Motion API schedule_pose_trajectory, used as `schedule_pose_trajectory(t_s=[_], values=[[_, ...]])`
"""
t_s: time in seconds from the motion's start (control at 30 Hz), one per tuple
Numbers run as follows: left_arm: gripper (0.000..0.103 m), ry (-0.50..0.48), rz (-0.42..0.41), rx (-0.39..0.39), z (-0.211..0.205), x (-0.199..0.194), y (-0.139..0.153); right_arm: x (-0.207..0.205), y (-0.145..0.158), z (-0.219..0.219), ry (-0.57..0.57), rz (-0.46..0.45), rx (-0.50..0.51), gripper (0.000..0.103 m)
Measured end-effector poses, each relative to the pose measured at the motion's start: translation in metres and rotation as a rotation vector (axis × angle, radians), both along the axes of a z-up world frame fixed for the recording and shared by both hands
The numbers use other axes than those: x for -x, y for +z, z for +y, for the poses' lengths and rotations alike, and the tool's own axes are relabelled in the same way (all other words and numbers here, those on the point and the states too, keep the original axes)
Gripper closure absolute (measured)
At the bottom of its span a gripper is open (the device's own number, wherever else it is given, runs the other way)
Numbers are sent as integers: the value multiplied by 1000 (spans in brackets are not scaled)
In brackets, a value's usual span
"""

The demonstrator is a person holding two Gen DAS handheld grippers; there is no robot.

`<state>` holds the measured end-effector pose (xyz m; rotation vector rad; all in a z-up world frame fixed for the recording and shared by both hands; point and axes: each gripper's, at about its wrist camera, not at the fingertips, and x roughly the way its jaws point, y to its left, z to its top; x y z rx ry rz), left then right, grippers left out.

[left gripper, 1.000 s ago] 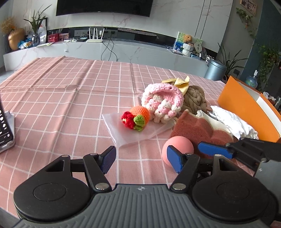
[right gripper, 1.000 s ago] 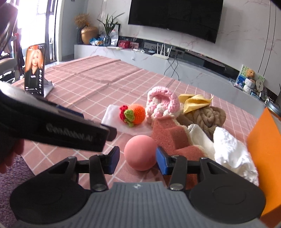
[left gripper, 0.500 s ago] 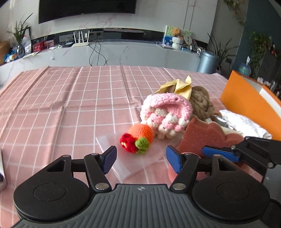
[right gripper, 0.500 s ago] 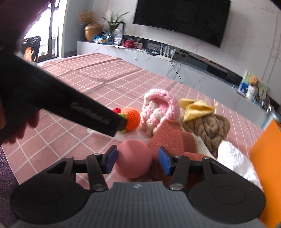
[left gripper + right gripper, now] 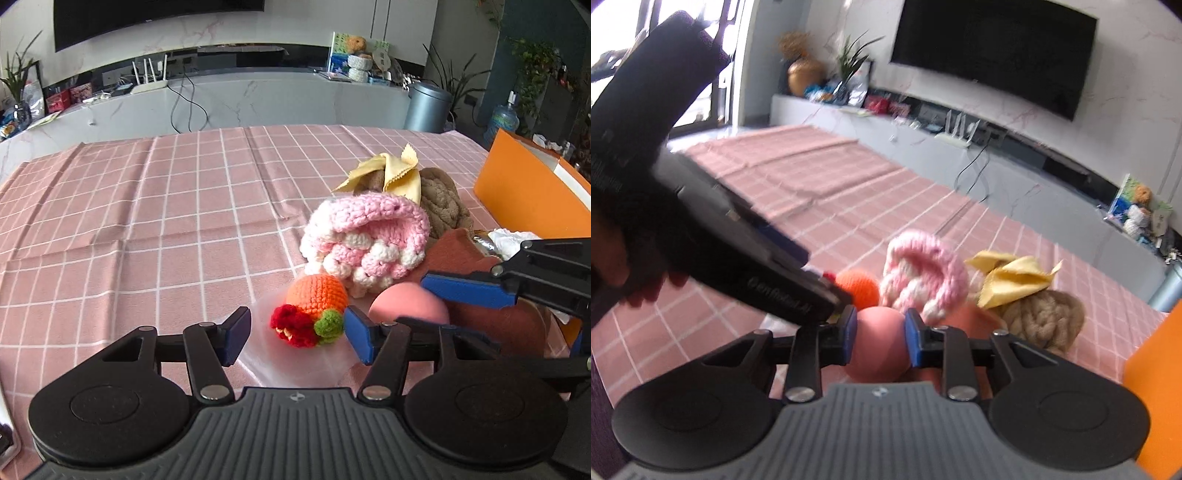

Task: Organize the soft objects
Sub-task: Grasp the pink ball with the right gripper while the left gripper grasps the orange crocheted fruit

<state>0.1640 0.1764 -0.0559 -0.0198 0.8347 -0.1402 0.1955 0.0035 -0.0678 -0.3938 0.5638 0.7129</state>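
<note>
A crochet orange (image 5: pixel 314 299) with red and green trim lies on a clear plastic bag (image 5: pixel 288 365). My left gripper (image 5: pixel 295 339) straddles its near end; the jaws are closing, with a gap left at the left pad. A pink foam ball (image 5: pixel 881 354) sits between the blue pads of my right gripper (image 5: pixel 881 336), which are closing and press on both its sides. In the left wrist view the ball (image 5: pixel 406 306) shows beside a right fingertip (image 5: pixel 465 288). The left gripper's black body (image 5: pixel 738 266) crosses the right wrist view.
A pink and white crochet piece (image 5: pixel 369 240), a yellow cloth (image 5: pixel 391 173), a brown knotted cushion (image 5: pixel 443 203), a terracotta sponge (image 5: pixel 498 321) and a white cloth (image 5: pixel 513 236) are heaped to the right. An orange box (image 5: pixel 528 195) stands behind them. Pink checked tablecloth (image 5: pixel 147 240) spreads left.
My left gripper has swung right and come down over the crochet orange, its jaws narrowing. The right gripper has advanced on the pink ball and closed onto it.
</note>
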Motion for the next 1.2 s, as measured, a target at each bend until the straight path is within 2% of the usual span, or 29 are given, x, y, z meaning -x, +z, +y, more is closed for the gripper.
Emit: schedule_pose_trajectory(t_s=[0.17, 0.23, 0.3, 0.33, 0.4, 0.43, 0.63, 0.93, 1.2], values=[[36, -13, 7, 25, 1, -13, -10, -4, -6, -2, 22, 3, 19, 70], [35, -12, 5, 29, 2, -16, -12, -6, -7, -1, 32, 21, 27, 54], [35, -20, 14, 32, 0, -18, -14, -6, -11, 1, 34, 21, 47, 49], [36, -30, 21, 23, -3, -19, -16, -5, -12, 1, 33, 15, 45, 50], [47, -40, 13, -12, -10, -18, -19, -4, -12, 1, 39, 18, 41, 56], [47, -47, 7, -16, -12, -17, -19, -5, -13, 1, 50, 33, 39, 63], [49, 9, -12, 15, -6, -10, -16, -3, -12, 2, 44, 40, 31, 69], [50, 65, -48, 24, -3, 19, 10, 5, 4, -7, 20, 31, -32, 70], [50, 101, -98, 15, -9, 47, 39, 26, 37, -27, 4, -31, -128, 70]])
